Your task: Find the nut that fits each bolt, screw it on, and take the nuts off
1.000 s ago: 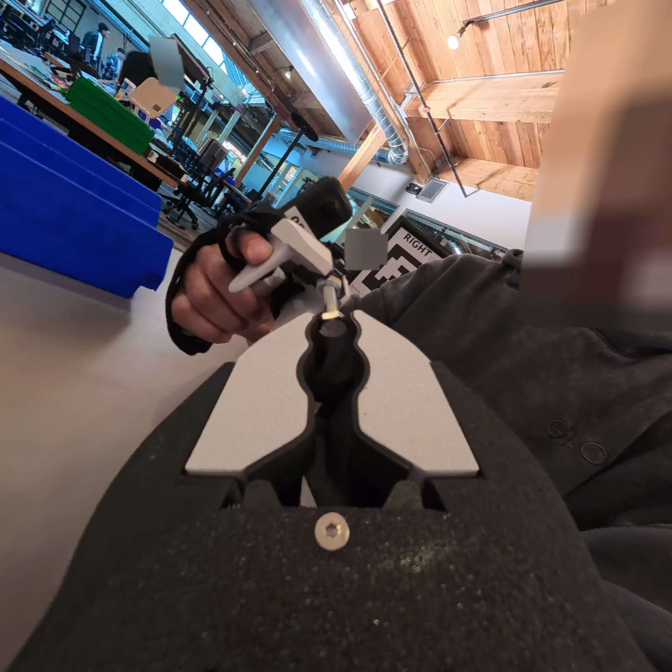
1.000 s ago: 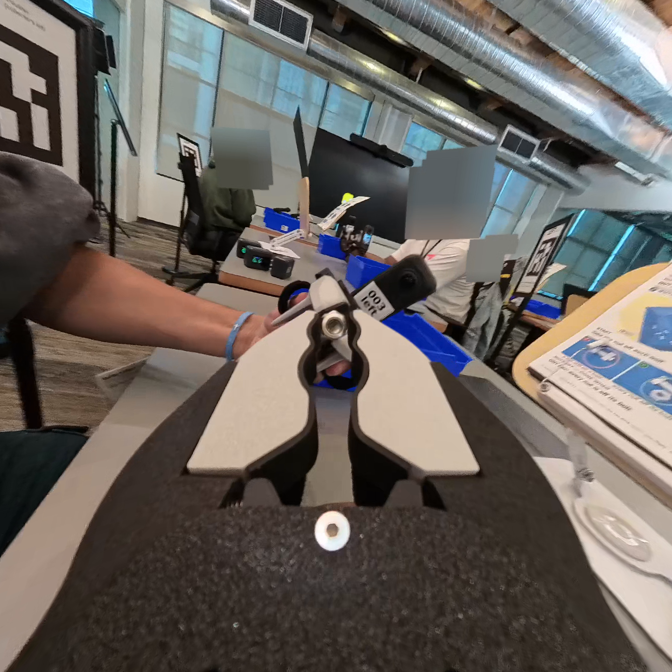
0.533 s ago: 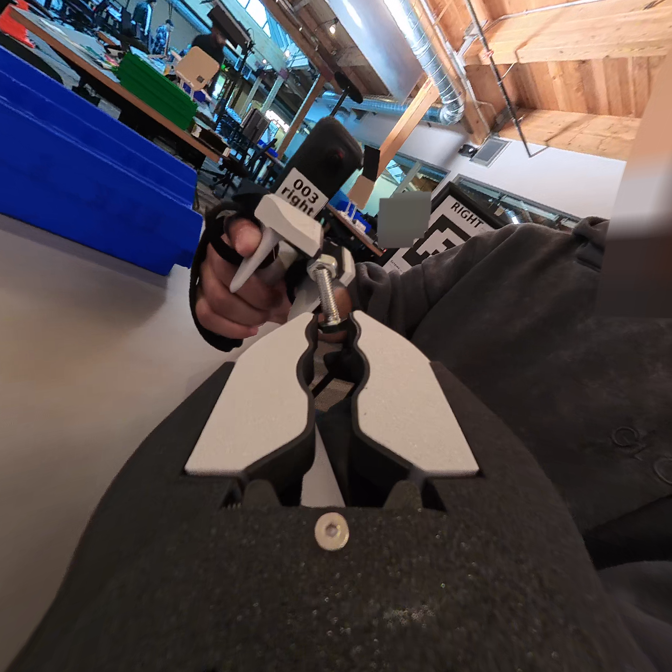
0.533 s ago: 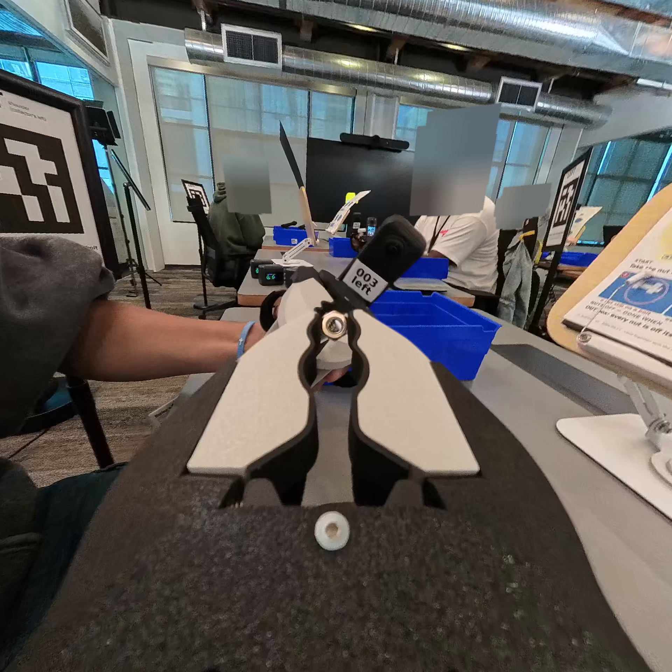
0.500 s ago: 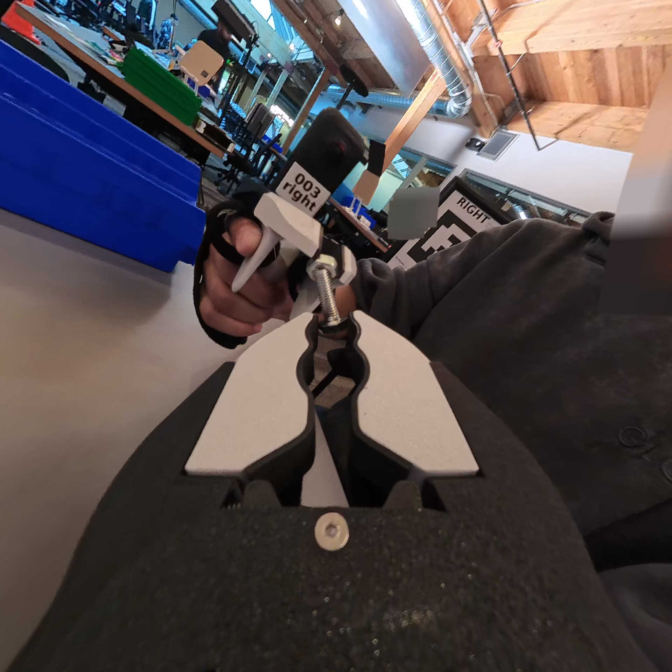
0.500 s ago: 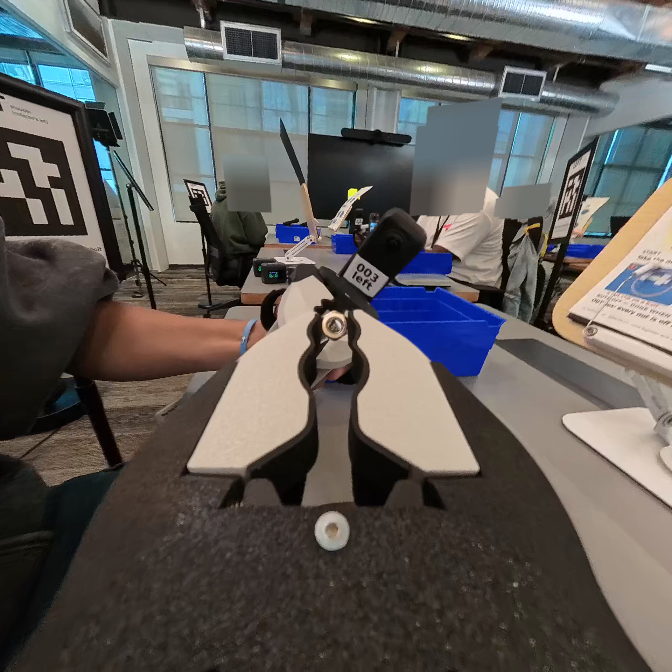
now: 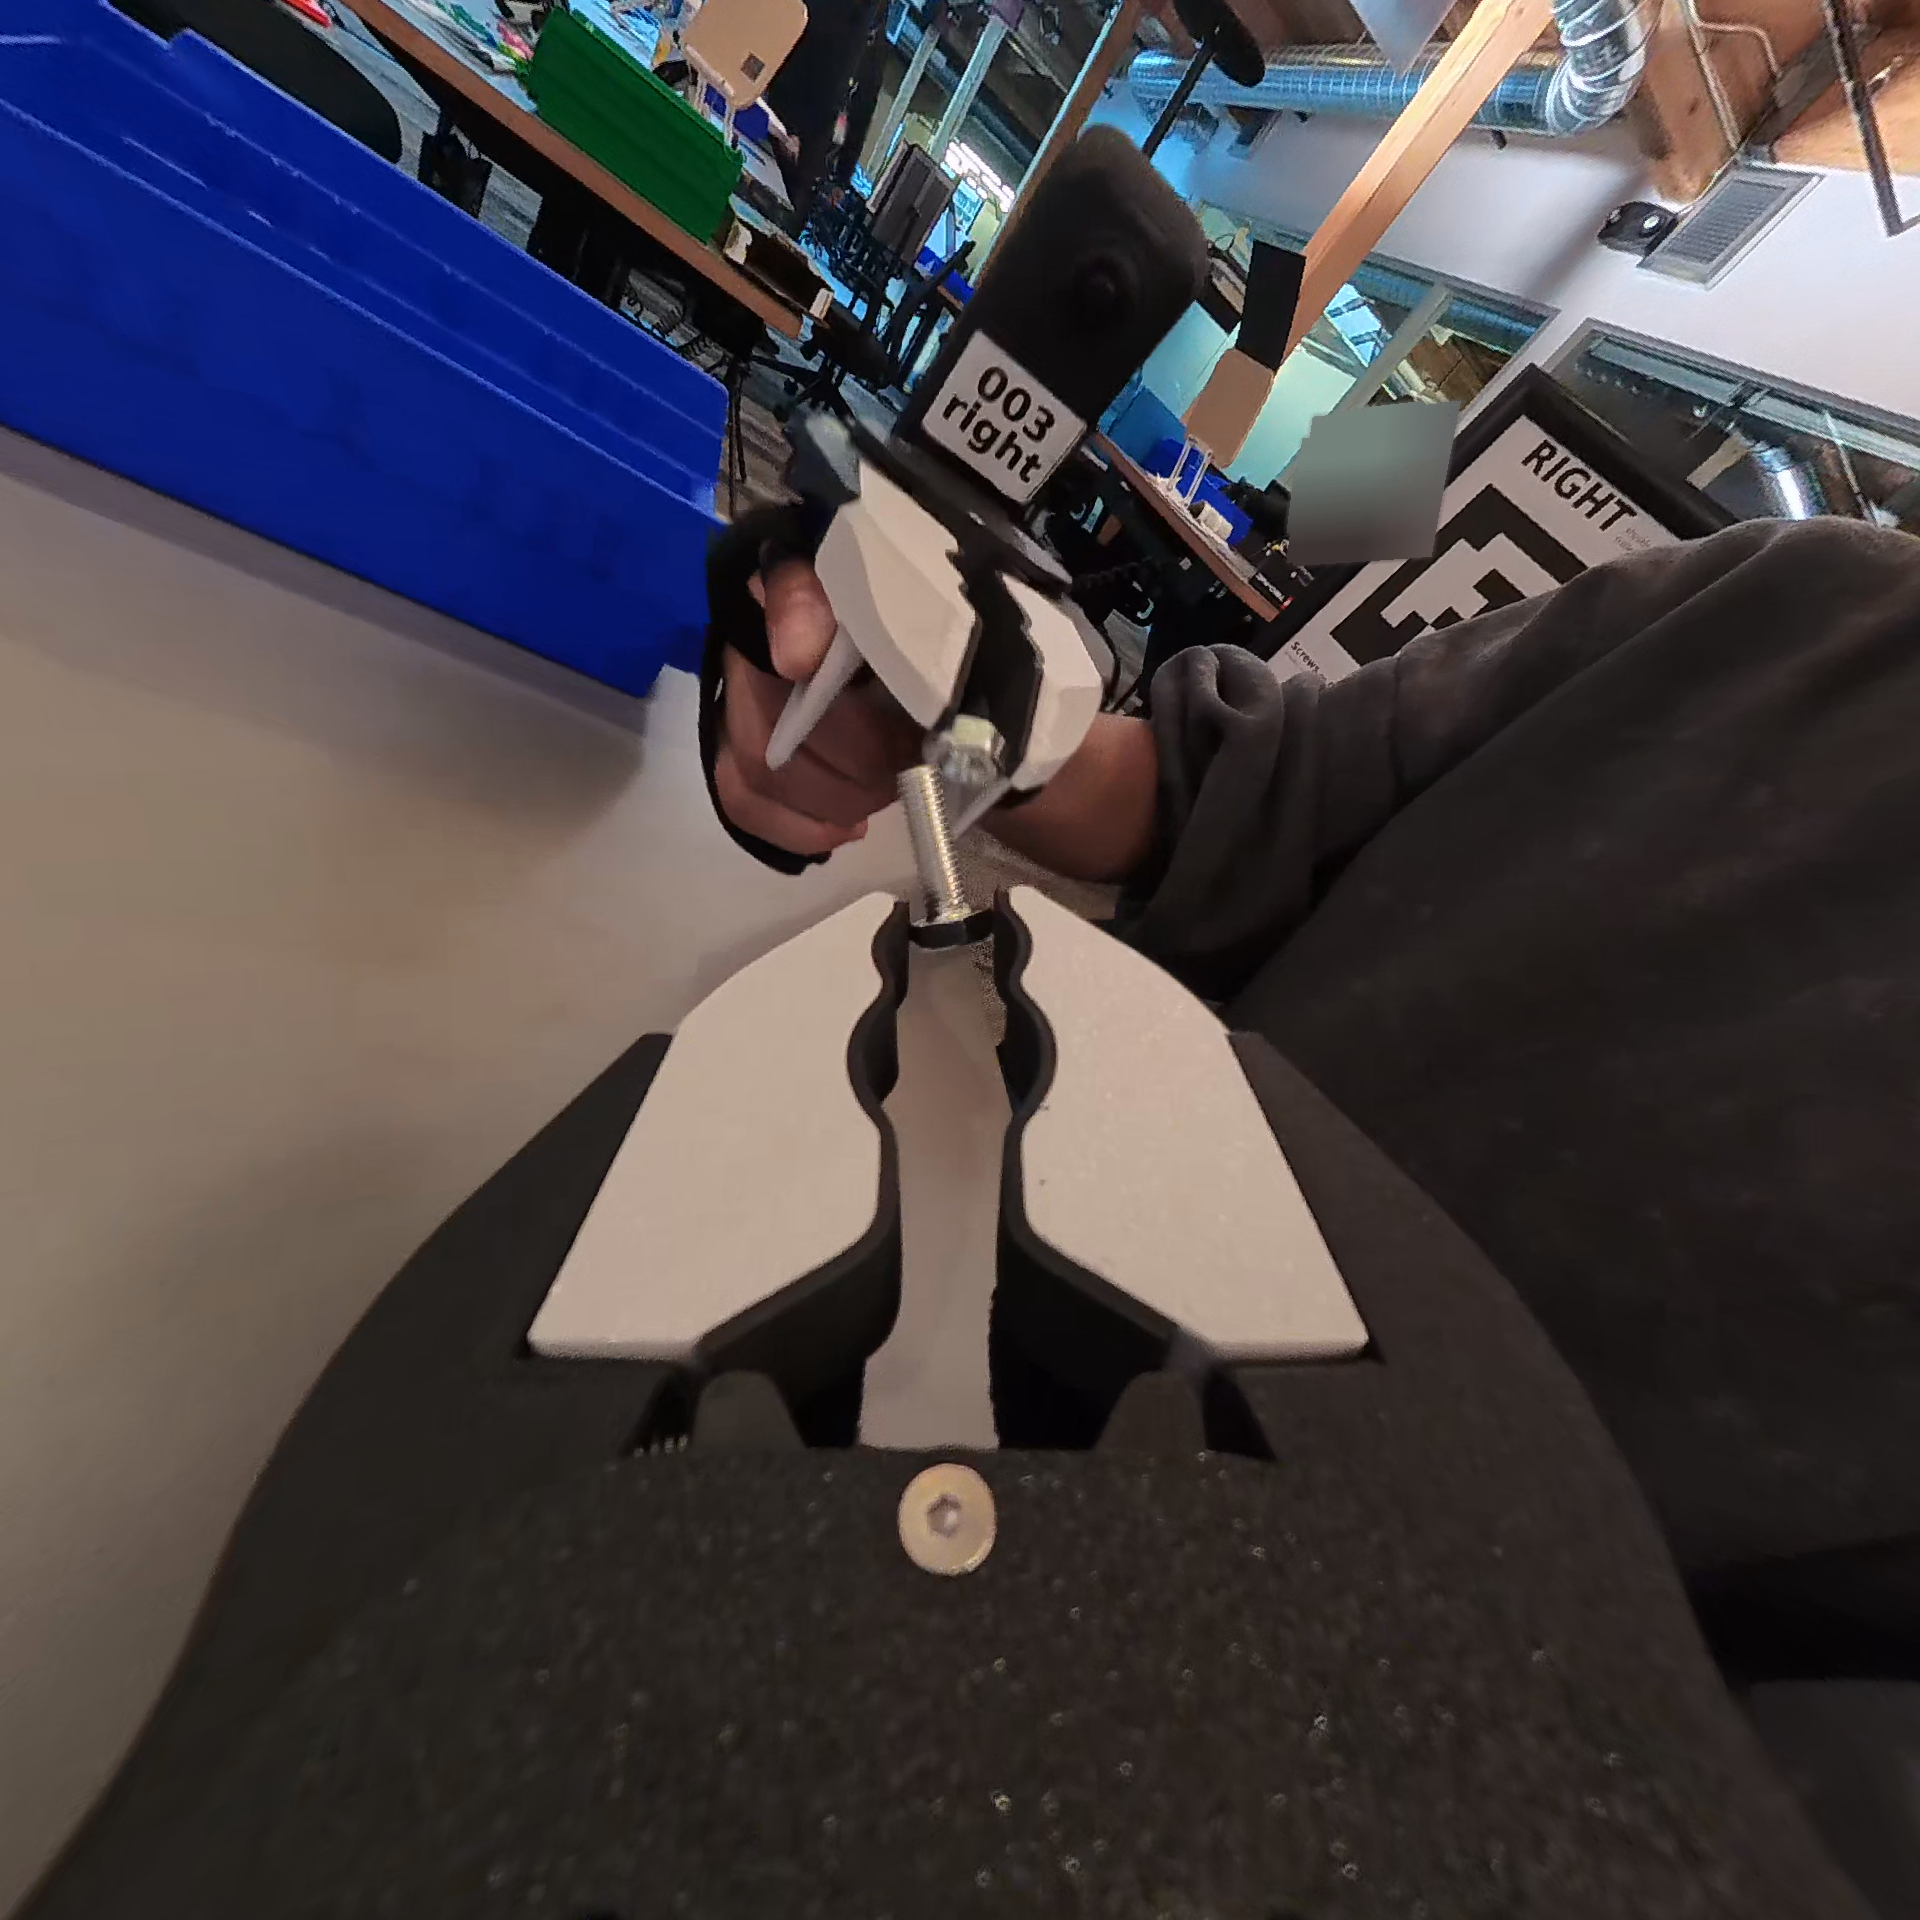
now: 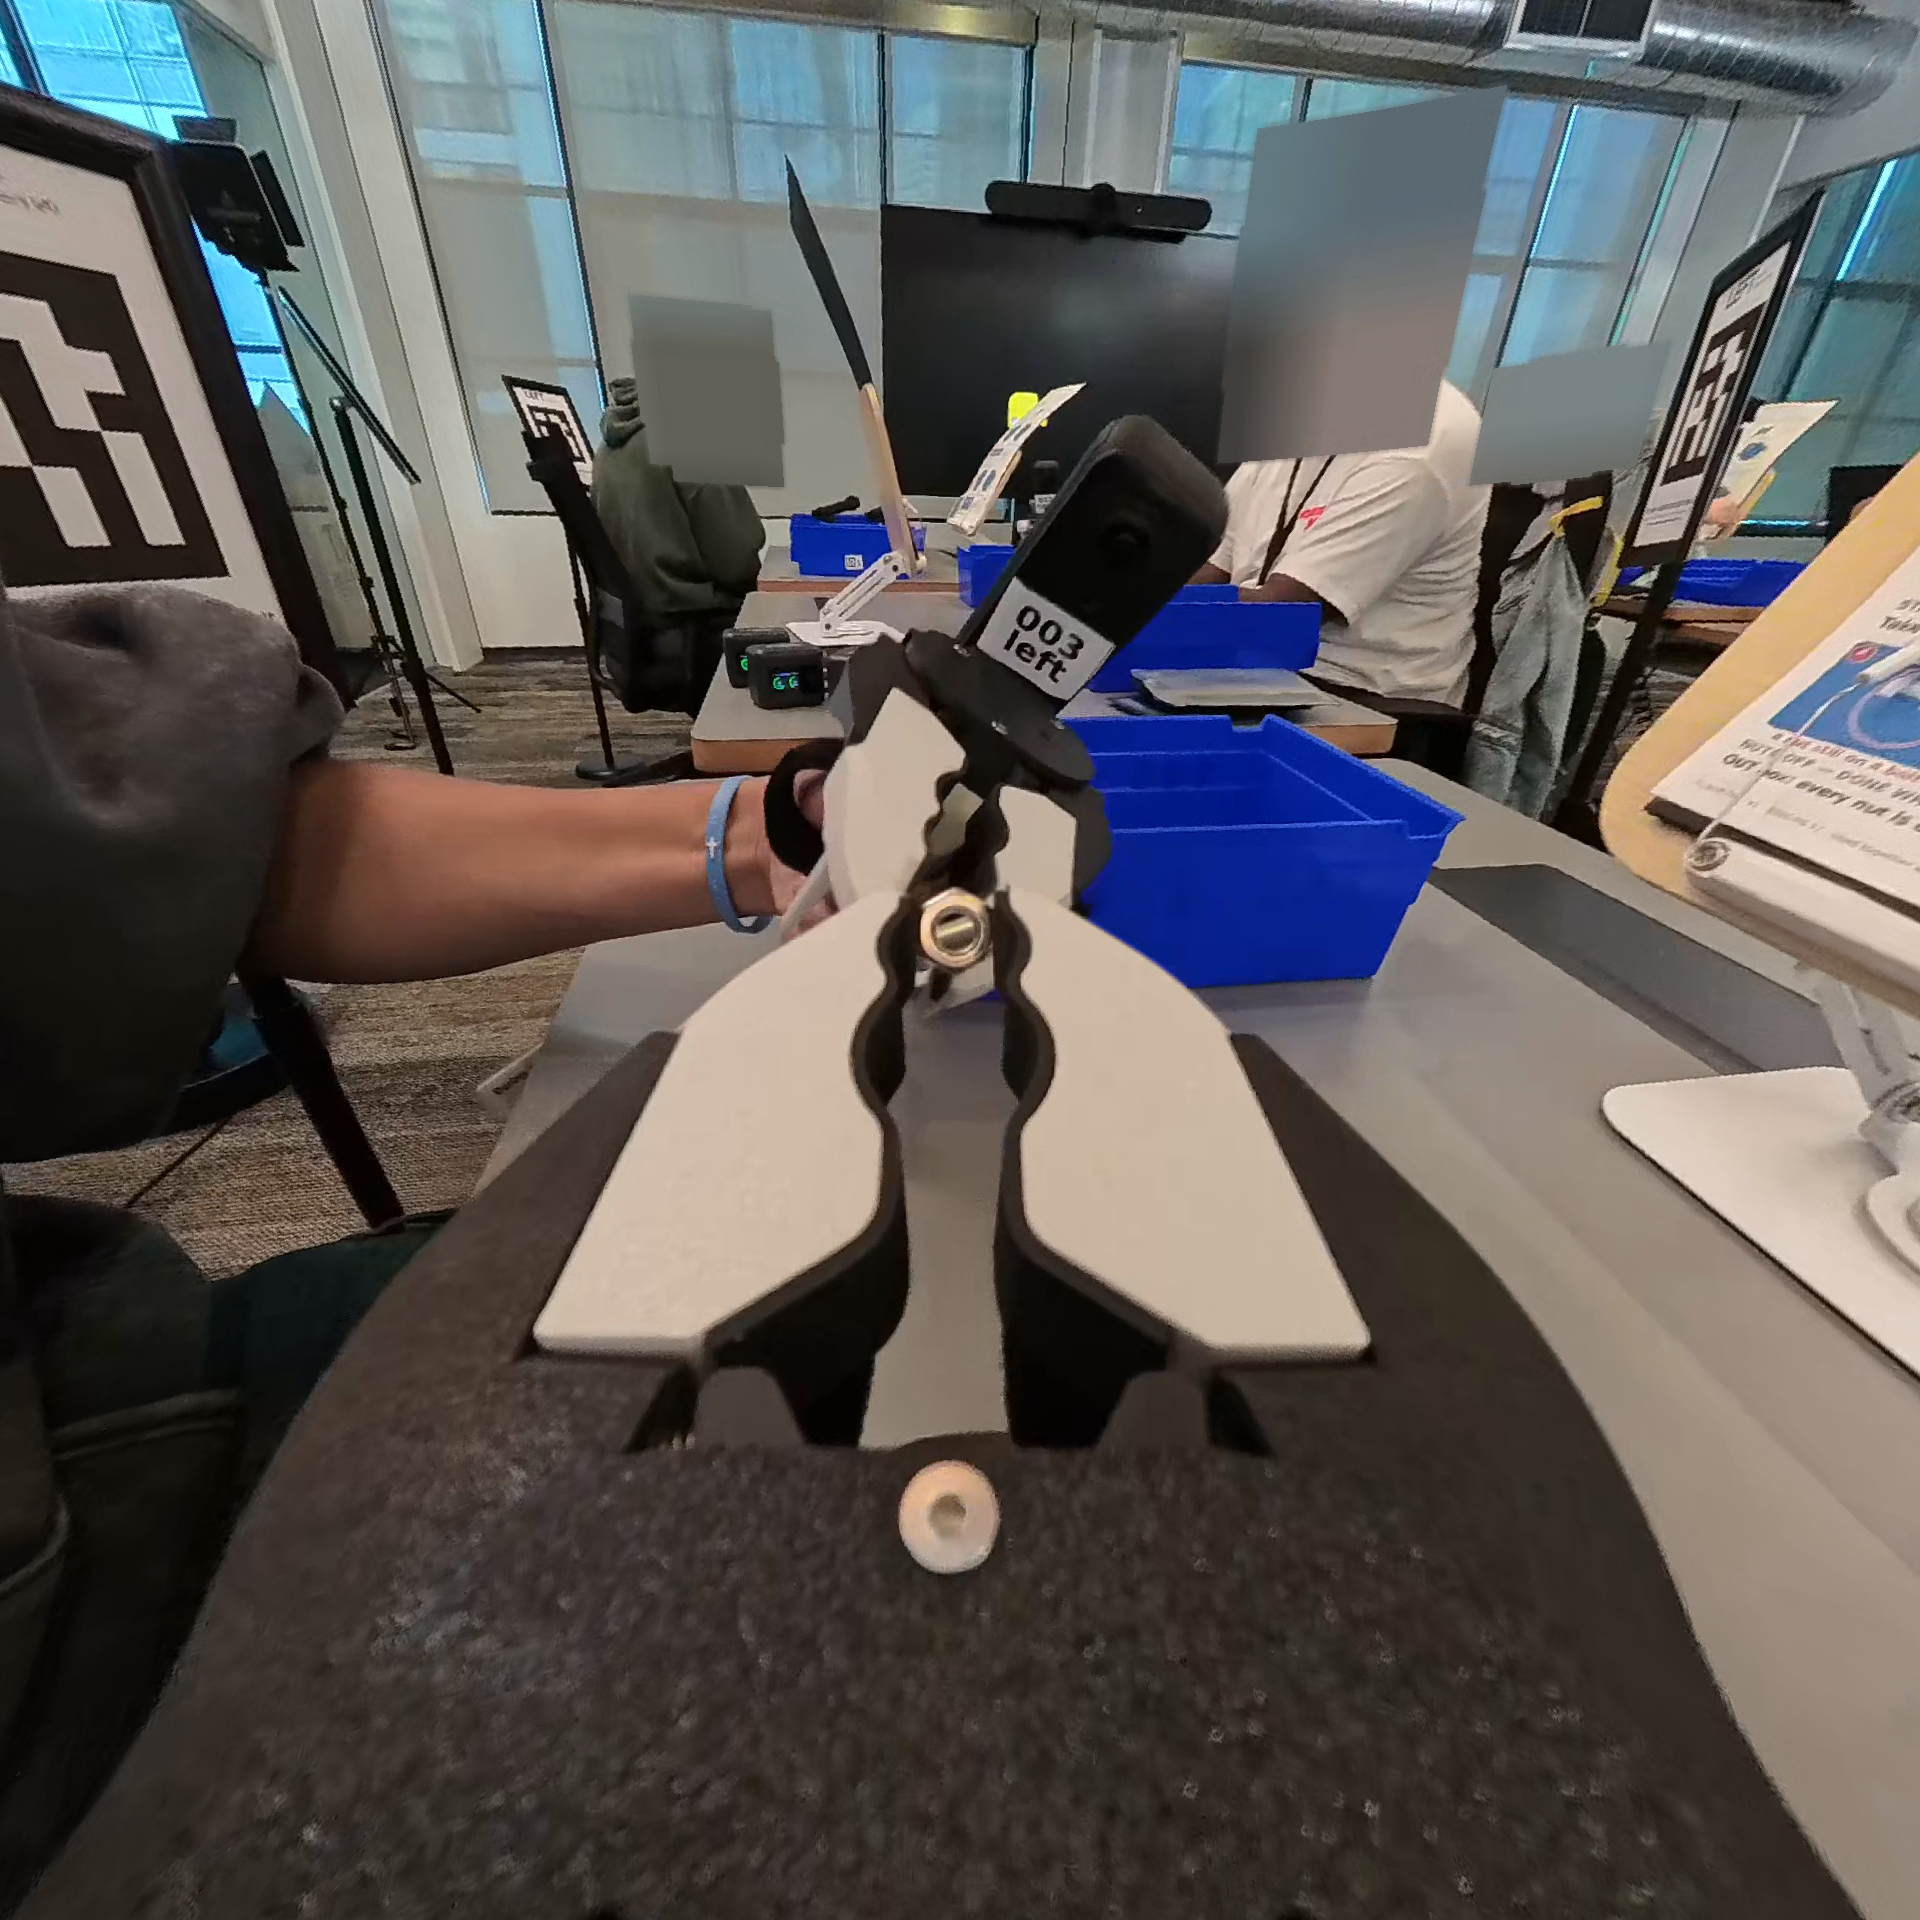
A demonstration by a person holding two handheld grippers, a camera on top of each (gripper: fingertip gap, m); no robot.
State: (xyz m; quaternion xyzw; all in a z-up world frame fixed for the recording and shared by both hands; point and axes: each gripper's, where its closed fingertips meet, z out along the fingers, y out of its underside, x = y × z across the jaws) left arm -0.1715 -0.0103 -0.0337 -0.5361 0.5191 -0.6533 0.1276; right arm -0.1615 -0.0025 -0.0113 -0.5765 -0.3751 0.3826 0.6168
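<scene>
A silver bolt [image 7: 928, 831] spans the gap between my two grippers, above the table. My left gripper [image 7: 943, 920] is shut on a nut [image 7: 941, 930] at the bolt's threaded tip. My right gripper [image 7: 977, 764] is shut on the bolt's hex head [image 7: 964, 744]. In the right wrist view, my right gripper [image 8: 951, 920] clamps the bolt head [image 8: 951, 928], seen end-on. The left gripper [image 8: 961, 852] sits just beyond it, facing me. The nut is hidden behind the head there.
A blue bin [image 7: 312, 343] stands on the grey table [image 7: 208, 987]; it also shows in the right wrist view [image 8: 1247, 852]. An instruction sheet on a white stand [image 8: 1766, 1164] is at the right. People sit at tables behind. Only a small space, under 4 cm, lies between the two pairs of fingers.
Both grippers have tilted down toward the table while keeping their hold. The bolt's shaft now shows longer between them in the left wrist view.
</scene>
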